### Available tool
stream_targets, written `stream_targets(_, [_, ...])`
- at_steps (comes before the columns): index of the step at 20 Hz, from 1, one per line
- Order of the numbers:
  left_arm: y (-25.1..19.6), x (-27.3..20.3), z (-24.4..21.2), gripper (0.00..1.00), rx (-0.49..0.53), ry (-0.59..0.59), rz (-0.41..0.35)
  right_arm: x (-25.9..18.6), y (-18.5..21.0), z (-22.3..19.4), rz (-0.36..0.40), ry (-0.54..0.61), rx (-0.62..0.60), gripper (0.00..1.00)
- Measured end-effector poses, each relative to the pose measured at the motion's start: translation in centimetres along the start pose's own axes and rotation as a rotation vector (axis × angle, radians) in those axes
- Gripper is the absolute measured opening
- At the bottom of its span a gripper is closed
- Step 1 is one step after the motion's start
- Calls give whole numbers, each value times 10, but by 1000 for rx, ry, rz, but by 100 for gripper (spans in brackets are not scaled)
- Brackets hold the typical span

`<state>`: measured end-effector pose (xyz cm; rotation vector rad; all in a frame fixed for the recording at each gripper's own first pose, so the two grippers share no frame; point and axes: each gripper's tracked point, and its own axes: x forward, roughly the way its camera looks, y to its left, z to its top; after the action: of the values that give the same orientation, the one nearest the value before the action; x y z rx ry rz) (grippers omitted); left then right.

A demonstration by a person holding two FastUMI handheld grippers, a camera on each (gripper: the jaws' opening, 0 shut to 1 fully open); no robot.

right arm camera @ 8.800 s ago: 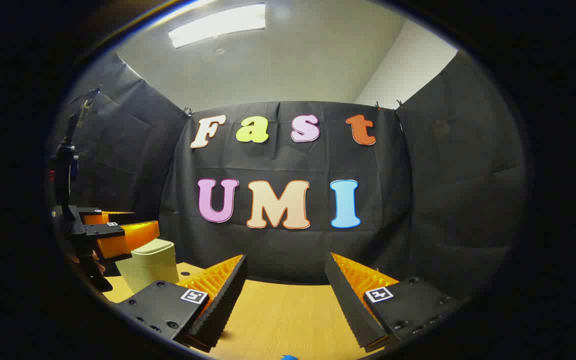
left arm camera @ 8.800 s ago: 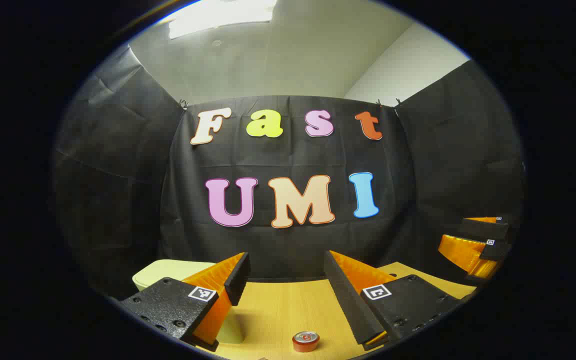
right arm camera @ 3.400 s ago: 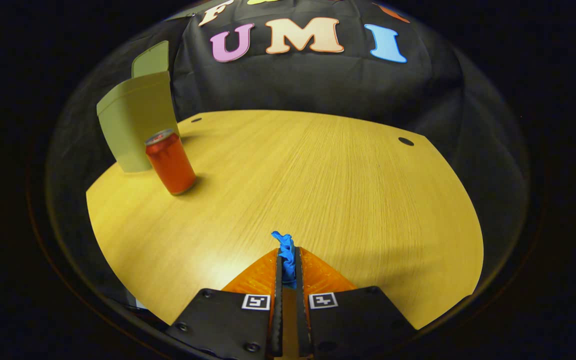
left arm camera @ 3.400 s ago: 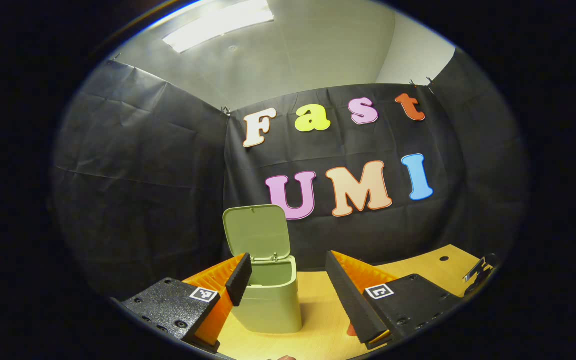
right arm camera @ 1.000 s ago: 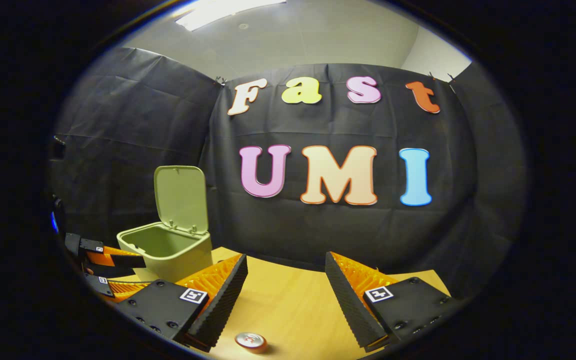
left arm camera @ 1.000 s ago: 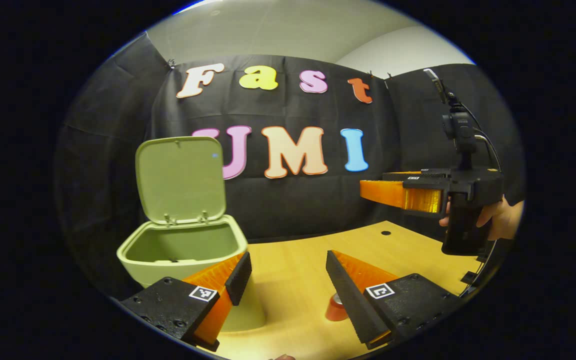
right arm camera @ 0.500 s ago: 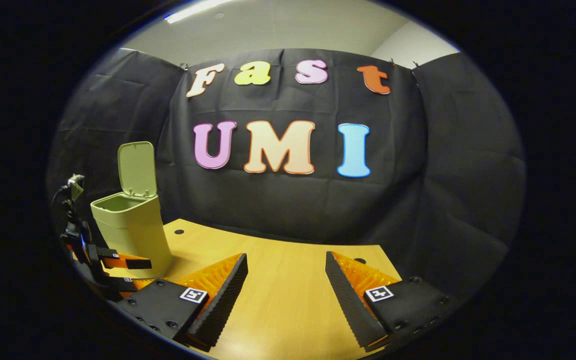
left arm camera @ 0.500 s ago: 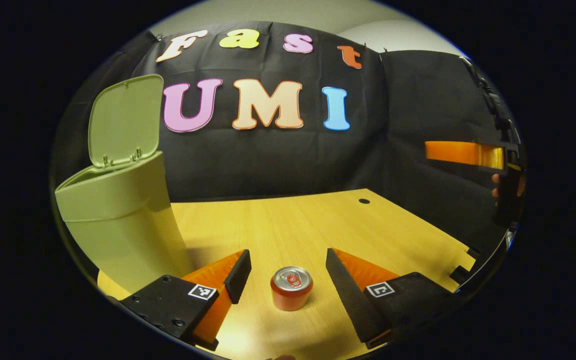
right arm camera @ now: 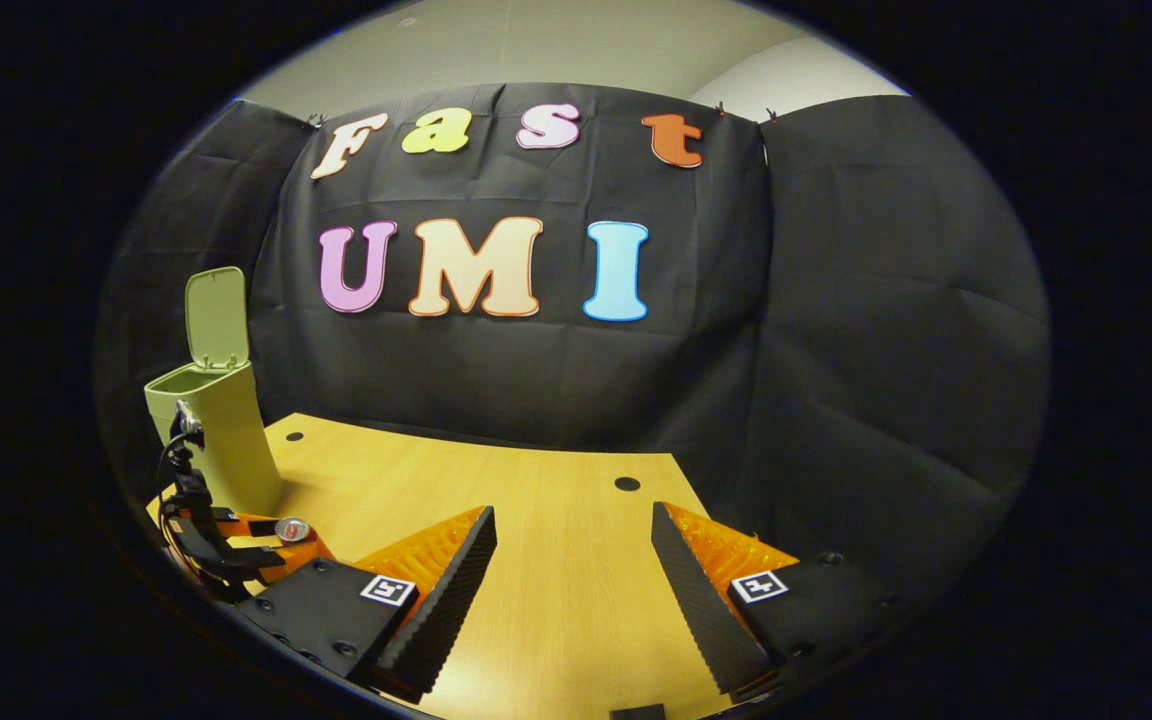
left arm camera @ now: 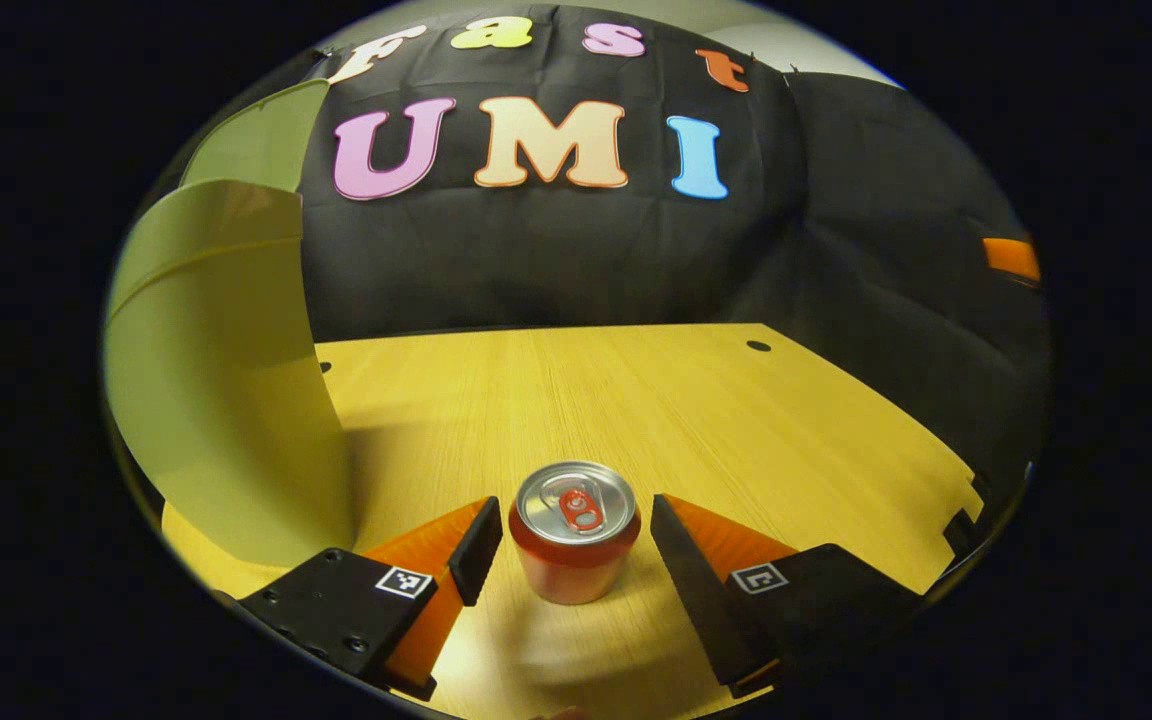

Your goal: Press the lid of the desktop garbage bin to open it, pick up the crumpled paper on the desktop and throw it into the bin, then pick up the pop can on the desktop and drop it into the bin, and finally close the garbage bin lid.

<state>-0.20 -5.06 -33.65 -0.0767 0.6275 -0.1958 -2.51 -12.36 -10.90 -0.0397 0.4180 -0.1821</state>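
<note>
A red pop can (left arm camera: 575, 535) with a silver top stands upright on the wooden desktop (left arm camera: 636, 400). My left gripper (left arm camera: 576, 535) is open, one finger on each side of the can, with small gaps between. The pale green bin (left arm camera: 216, 380) rises close at the left, its lid (left arm camera: 256, 145) tipped up. In the right gripper view the bin (right arm camera: 216, 430) is far left with its lid (right arm camera: 216, 315) raised, and the can (right arm camera: 291, 529) sits by the left gripper (right arm camera: 266, 545). My right gripper (right arm camera: 573, 570) hangs open over bare desktop, holding nothing.
Black cloth walls close the desk at the back and right. Two small dark holes (left arm camera: 758, 346) (right arm camera: 626, 483) mark the desktop. Its right edge has notches (left arm camera: 966, 510). Part of the right gripper (left arm camera: 1011, 258) shows at the far right of the left gripper view.
My left gripper has dropped and moved forward, so the can now stands between its open fingers. The right gripper has drawn back to the right, away from the bin.
</note>
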Motion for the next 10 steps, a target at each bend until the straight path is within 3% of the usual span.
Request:
stream_targets(2, [-1, 6, -3, 93, 10, 8, -4, -4, 3, -6, 7, 14, -12, 98])
stream_targets(4, [-2, 3, 3, 79, 19, 11, -15, -6, 7, -7, 7, 9, -24, 99])
stream_targets(10, [1, -31, 118, 77, 33, -201, -50, 5, 51, -9, 84, -5, 22, 99])
